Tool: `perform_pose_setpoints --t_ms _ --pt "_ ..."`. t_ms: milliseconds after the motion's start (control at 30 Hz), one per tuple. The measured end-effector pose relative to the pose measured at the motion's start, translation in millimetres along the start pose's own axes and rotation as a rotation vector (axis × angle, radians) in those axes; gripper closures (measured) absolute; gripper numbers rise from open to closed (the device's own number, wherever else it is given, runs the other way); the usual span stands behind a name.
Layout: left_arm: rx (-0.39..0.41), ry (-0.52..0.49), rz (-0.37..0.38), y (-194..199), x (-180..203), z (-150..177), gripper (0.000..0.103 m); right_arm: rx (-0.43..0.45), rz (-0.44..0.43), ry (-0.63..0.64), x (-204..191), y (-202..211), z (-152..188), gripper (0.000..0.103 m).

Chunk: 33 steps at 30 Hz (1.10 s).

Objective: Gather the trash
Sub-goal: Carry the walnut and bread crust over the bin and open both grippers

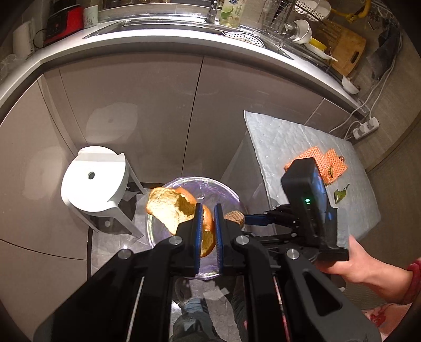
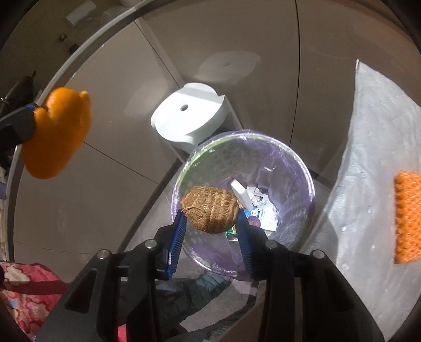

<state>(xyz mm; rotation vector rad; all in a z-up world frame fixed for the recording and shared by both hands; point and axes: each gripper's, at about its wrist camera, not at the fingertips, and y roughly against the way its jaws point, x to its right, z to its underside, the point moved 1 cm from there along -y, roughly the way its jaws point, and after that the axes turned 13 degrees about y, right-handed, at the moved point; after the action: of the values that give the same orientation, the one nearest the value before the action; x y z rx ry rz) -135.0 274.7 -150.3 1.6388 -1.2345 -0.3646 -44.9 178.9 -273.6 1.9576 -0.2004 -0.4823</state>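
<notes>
My left gripper [image 1: 208, 210] is shut on a piece of orange peel [image 1: 171, 207], white pith side up, held above the trash bin [image 1: 231, 194] lined with a purple bag. The peel also shows in the right wrist view [image 2: 58, 136], orange side toward the camera, at the left. My right gripper [image 2: 211, 218] is shut on a brown ball of twine [image 2: 210, 209] and holds it over the open bin [image 2: 302, 179], which holds paper scraps and wrappers. The right gripper also shows in the left wrist view [image 1: 252, 219], just right of my left fingers.
A white stool [image 1: 94, 184] stands left of the bin against grey cabinets. A white padded table [image 1: 302, 147] at the right holds an orange mesh net [image 1: 331, 163] and a green leaf scrap [image 1: 339, 194]. The counter with sink and dish rack [image 1: 302, 23] runs above.
</notes>
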Motion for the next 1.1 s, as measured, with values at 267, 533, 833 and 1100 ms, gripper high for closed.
perform_pose_setpoints --t_ms 267,533,833,1100 --pt "-0.031 -0.018 0.020 -10.7 -13.6 4.5 0.094 0.053 0.085 -0.089 21.1 41.3 7.2 0.037" --pt "-0.083 -0.049 0.063 -34.4 -7.5 9.3 0.094 0.131 0.198 -0.139 21.6 122.9 20.2 0.026" --pt "-0.166 -0.133 0.052 -85.5 6.9 22.9 0.094 0.168 0.256 -0.173 14.1 169.0 29.3 0.021" --pt "-0.261 -0.205 -0.028 -164.1 0.5 40.7 0.094 0.163 0.293 -0.229 11.4 191.3 38.7 0.021"
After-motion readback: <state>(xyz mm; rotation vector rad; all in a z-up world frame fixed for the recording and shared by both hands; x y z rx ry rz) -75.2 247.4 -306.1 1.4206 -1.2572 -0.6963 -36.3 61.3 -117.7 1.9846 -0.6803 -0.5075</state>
